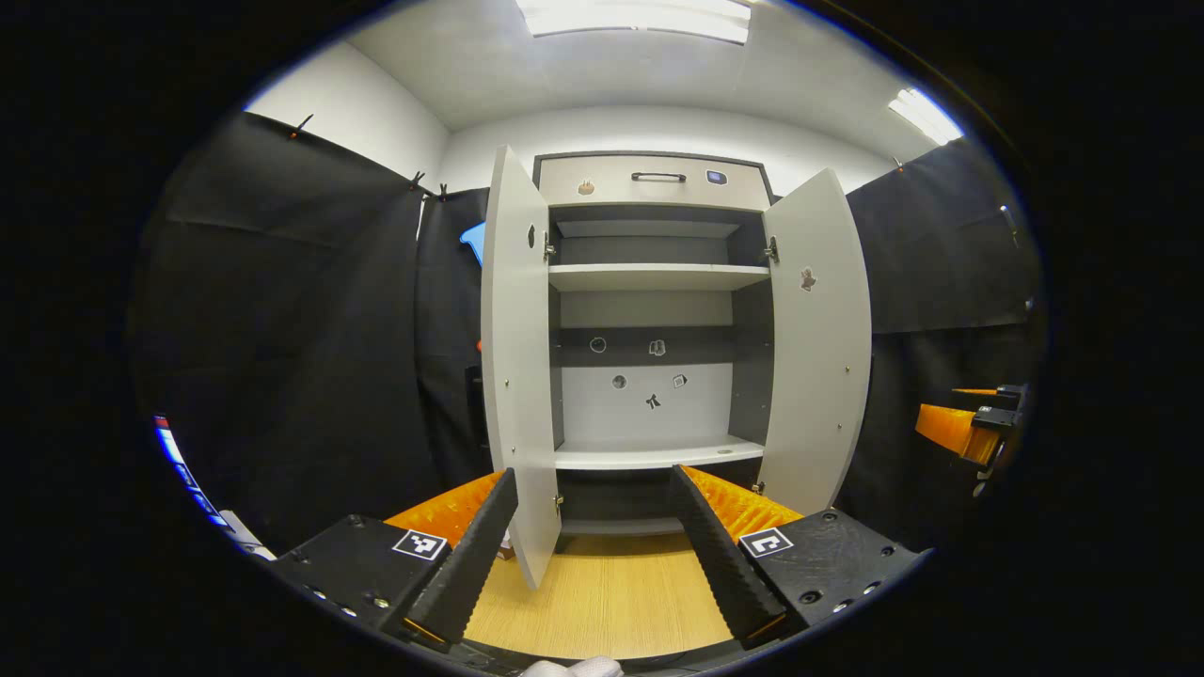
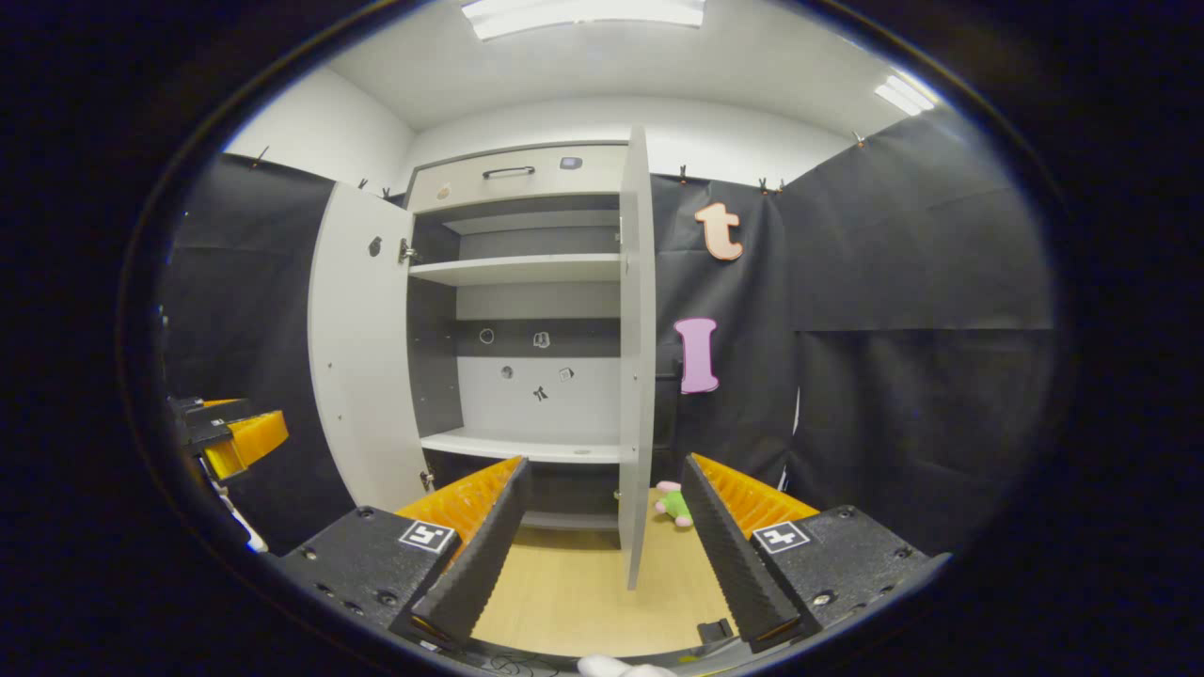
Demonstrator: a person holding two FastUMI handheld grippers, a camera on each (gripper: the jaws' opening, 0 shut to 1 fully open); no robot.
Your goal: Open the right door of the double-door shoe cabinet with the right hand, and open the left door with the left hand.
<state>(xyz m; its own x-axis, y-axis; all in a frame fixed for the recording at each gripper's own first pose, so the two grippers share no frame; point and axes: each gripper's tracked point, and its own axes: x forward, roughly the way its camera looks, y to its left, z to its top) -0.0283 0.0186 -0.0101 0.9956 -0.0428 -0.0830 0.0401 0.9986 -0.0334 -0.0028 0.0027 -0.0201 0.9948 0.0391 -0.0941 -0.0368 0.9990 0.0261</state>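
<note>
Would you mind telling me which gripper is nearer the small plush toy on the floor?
Right. The right gripper faces the plush toy just ahead; the left gripper sits farther left.

The shoe cabinet has pale grey doors and shelves with dark grey inner walls. The floor is light wood-grain. A pink-and-green plush toy lies right of the cabinet.

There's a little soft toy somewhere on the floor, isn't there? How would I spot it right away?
Start at the tall pale shoe cabinet with both doors swung open. Follow its right door down to the wooden floor. Just past that door's lower edge, against the black cloth wall, lies the small plush toy, pink with a green middle, the only soft, brightly coloured thing down there.
</note>
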